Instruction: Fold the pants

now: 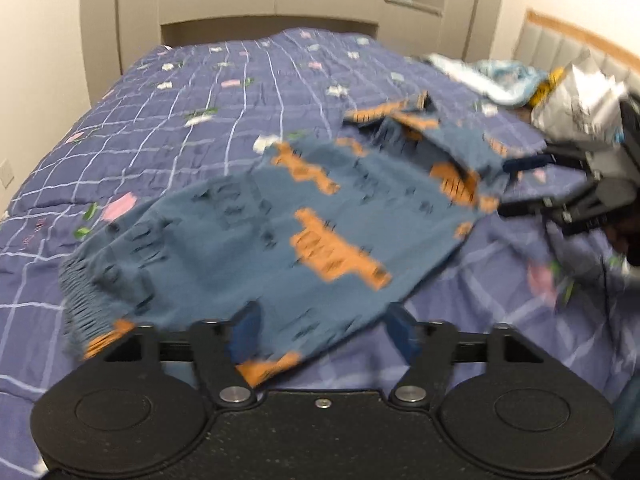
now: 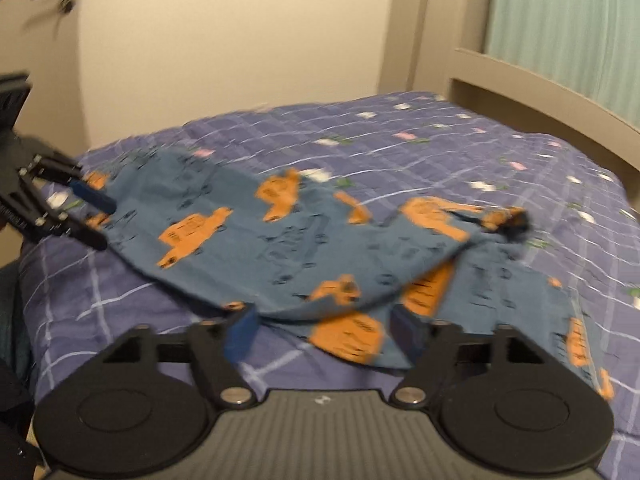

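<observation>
Blue pants [image 1: 256, 236] with orange truck prints lie spread on the bed; they also show in the right wrist view [image 2: 288, 236]. My left gripper [image 1: 324, 332] is open at the waistband end, its blue pads on either side of the cloth edge. In the right wrist view the left gripper [image 2: 100, 220] sits at the far left edge of the pants. My right gripper [image 2: 324, 332] is open over the crumpled leg end. In the left wrist view the right gripper [image 1: 508, 188] is at the far right edge of the pants. The frames are blurred.
The bed has a purple checked quilt [image 1: 200, 92] with a grey bed frame [image 1: 276, 4] at its far end. A pile of other clothes [image 1: 500, 80] and a crumpled silver bag [image 1: 580, 100] lie at the right. A door [image 2: 40, 40] is at the left.
</observation>
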The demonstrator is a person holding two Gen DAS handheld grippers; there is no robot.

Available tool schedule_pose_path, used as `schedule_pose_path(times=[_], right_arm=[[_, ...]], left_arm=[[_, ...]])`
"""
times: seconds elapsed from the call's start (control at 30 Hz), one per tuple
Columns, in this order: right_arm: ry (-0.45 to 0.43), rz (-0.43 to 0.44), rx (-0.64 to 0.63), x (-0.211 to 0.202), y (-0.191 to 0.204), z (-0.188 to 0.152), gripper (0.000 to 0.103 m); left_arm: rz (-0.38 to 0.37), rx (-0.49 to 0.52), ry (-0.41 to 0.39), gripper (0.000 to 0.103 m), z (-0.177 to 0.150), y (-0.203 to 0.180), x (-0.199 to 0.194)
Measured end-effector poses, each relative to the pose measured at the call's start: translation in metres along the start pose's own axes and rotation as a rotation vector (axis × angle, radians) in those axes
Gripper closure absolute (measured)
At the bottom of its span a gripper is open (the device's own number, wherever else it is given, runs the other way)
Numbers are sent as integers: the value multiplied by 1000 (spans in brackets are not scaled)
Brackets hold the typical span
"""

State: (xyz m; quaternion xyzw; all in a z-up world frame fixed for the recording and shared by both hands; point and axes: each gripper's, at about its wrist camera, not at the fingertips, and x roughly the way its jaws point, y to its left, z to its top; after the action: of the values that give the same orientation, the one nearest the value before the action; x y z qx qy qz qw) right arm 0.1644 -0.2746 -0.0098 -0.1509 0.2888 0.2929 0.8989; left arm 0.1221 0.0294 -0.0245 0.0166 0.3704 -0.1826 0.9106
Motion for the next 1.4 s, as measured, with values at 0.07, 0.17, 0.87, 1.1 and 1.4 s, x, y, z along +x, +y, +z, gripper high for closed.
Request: schedule_pose_path(times=[0.07,0.17,0.87,1.1,1.4], right_arm=[[-13,-44,43,-7,-19,-4,9],[1,-130,112,-9,-54,-6,8],[105,-169,453,58,-256,-25,74],[112,-222,334,50,-246,-10,92],[193,-270,273,54,-258,-5,86]], left_arm=[[-8,-31,-43,17,8,-12,9],[-21,-62,-73,14,24,-34,32],[-212,-211,-101,33,113,-93,158],[-246,-262,-71,75,120,-94,172],[-265,-277,-74,75,122,-96,175]])
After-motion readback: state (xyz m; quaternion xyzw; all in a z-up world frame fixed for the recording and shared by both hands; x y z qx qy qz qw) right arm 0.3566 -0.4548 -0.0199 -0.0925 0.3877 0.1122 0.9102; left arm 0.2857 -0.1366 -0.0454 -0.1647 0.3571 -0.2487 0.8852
